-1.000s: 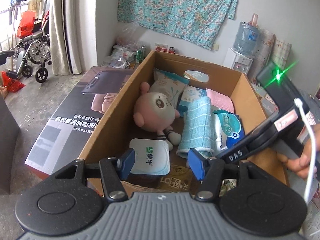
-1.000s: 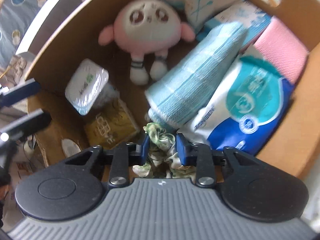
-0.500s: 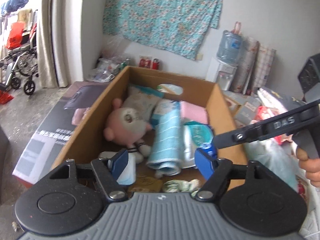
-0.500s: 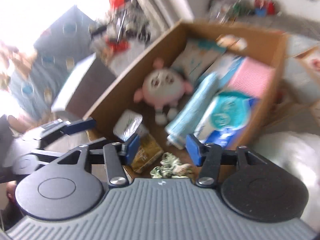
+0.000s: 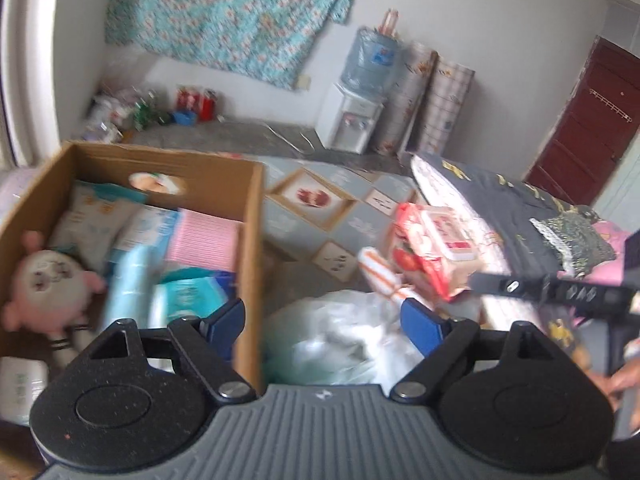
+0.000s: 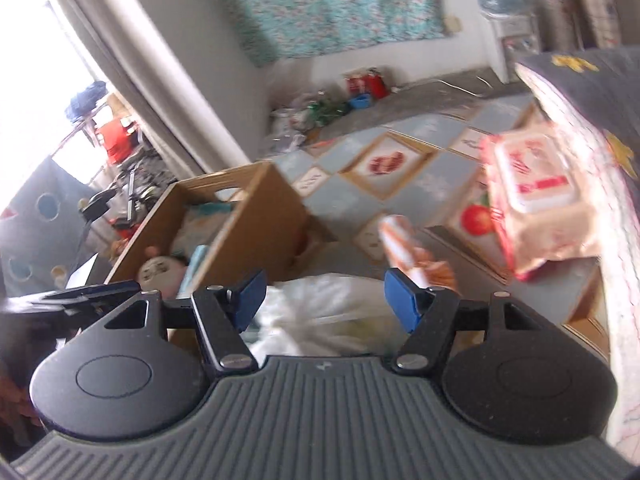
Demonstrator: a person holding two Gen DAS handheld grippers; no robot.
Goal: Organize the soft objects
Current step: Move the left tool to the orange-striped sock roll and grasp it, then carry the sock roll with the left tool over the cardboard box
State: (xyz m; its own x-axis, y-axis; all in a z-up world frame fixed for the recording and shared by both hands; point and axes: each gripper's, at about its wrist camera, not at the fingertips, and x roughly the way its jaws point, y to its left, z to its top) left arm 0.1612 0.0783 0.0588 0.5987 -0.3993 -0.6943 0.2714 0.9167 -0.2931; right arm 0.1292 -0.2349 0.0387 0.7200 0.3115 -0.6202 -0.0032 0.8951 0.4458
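The cardboard box (image 5: 252, 240) sits at the left and holds a pink plush doll (image 5: 52, 284), a rolled blue towel (image 5: 128, 284), a pink cloth (image 5: 204, 236) and tissue packs. My left gripper (image 5: 322, 318) hovers right of the box wall, above a white plastic bag (image 5: 340, 336); its jaws are opening with nothing between them. My right gripper (image 6: 322, 294) hangs over the same bag (image 6: 320, 304), jaws opening and empty. A red-and-white wipes pack (image 5: 436, 244) (image 6: 536, 196) and an orange-striped roll (image 5: 380, 276) (image 6: 400, 240) lie to the right. The box (image 6: 256, 216) is behind it at the left.
A dark patterned quilt (image 5: 520, 208) covers a bed edge at the right. A water dispenser (image 5: 352, 120) and rolled mats (image 5: 416, 96) stand against the far wall. Tiled floor mats (image 5: 320, 208) lie between box and bed. A hand (image 5: 624, 376) holds the right gripper at the frame's edge.
Both grippers pulled back from the box and swung right toward the bag and bed. The right gripper let go of the green scrunchie in the box and opened; the left widened too.
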